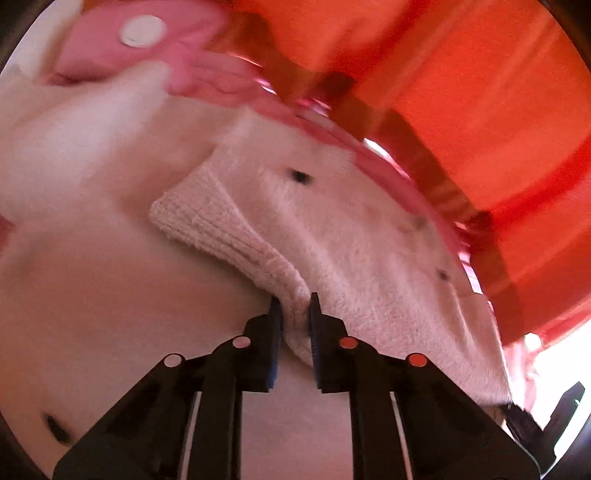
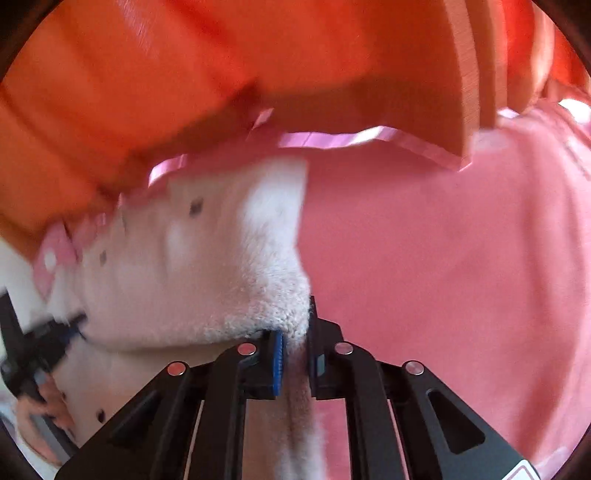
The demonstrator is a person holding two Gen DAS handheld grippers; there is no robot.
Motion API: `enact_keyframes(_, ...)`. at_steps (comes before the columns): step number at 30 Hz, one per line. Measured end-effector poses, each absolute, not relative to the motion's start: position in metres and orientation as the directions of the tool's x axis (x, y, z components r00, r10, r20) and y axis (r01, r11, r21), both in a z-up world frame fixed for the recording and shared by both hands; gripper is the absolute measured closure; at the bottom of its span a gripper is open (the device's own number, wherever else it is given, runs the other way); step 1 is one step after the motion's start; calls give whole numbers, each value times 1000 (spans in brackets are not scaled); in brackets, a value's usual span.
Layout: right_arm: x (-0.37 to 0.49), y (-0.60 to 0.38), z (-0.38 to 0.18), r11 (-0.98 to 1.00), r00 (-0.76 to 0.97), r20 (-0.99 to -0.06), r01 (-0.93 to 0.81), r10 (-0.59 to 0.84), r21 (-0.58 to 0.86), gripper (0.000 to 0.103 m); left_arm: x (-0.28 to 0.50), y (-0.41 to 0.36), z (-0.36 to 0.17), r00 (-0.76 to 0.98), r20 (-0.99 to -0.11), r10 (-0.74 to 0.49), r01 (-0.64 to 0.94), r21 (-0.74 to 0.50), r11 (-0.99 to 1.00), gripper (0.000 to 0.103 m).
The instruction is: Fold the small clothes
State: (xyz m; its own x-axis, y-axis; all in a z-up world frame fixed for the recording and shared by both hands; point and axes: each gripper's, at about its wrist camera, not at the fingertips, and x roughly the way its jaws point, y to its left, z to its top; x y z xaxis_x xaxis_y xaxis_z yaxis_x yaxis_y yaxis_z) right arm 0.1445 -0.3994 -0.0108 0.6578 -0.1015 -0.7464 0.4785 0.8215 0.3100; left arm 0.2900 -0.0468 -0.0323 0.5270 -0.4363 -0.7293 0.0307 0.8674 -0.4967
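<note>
A white fuzzy garment [image 1: 362, 251] with small dark dots and a ribbed edge hangs stretched between both grippers. In the left wrist view my left gripper [image 1: 294, 308] is shut on the ribbed edge, with the fabric bunched between the blue pads. My right gripper [image 1: 519, 410] shows at the lower right, at the garment's far corner. In the right wrist view the same garment [image 2: 207, 280] fills the left half. My right gripper [image 2: 295, 328] is shut on its fluffy corner, and a strip of fabric runs down between the fingers. At the left edge is the left gripper [image 2: 72, 328], on the garment's other end.
A pink surface [image 2: 443, 280] lies under and to the right of the garment, and a pink piece with a white dot [image 1: 140, 31] is at the upper left. Orange slatted furniture [image 1: 480, 110] rises close behind. A person's hand [image 2: 37, 417] holds the left gripper. Smooth pale cloth [image 1: 110, 302] lies below.
</note>
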Motion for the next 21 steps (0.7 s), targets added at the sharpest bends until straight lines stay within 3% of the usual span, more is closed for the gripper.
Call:
enact_keyframes(4, 122, -435, -15, 800, 627, -762, 535, -161, 272, 97, 279, -98, -39, 471, -738, -484, 121, -490, 864, 90)
enact_keyframes(6, 134, -444, -45, 814, 542, -833, 529, -106, 241, 95, 276, -116, -49, 478, -744, -466, 116, -473, 873, 90)
enact_keyframes(8, 126, -439, -46, 810, 545, -836, 514, -55, 282, 91, 274, -122, -44, 513, -741, -434, 125, -436, 891, 89)
enact_keyframes(11, 86, -415, -16, 823, 583, -812, 474, -27, 313, 68, 268, -107, -29, 500, -731, -464, 163, -447, 880, 83)
enact_keyframes(12, 68, -406, -11, 826, 592, -806, 454, 0, 333, 51, 260, -94, -19, 502, -728, -466, 186, -436, 881, 77)
enact_keyframes(13, 55, -399, -11, 829, 594, -804, 438, 25, 349, 44, 253, -82, -11, 511, -730, -454, 196, -415, 888, 67)
enact_keyframes(16, 12, -364, -31, 832, 513, -849, 411, 126, 372, 44, 221, -31, 10, 536, -756, -376, 184, -330, 926, 42)
enact_keyframes(19, -19, -331, -58, 794, 429, -865, 415, 260, 444, 43, 181, 29, 8, 521, -808, -277, 76, -279, 957, 31)
enact_keyframes(21, -26, -314, -60, 810, 428, -870, 404, 245, 426, 42, 156, 65, -1, 490, -841, -230, -10, -269, 963, 30)
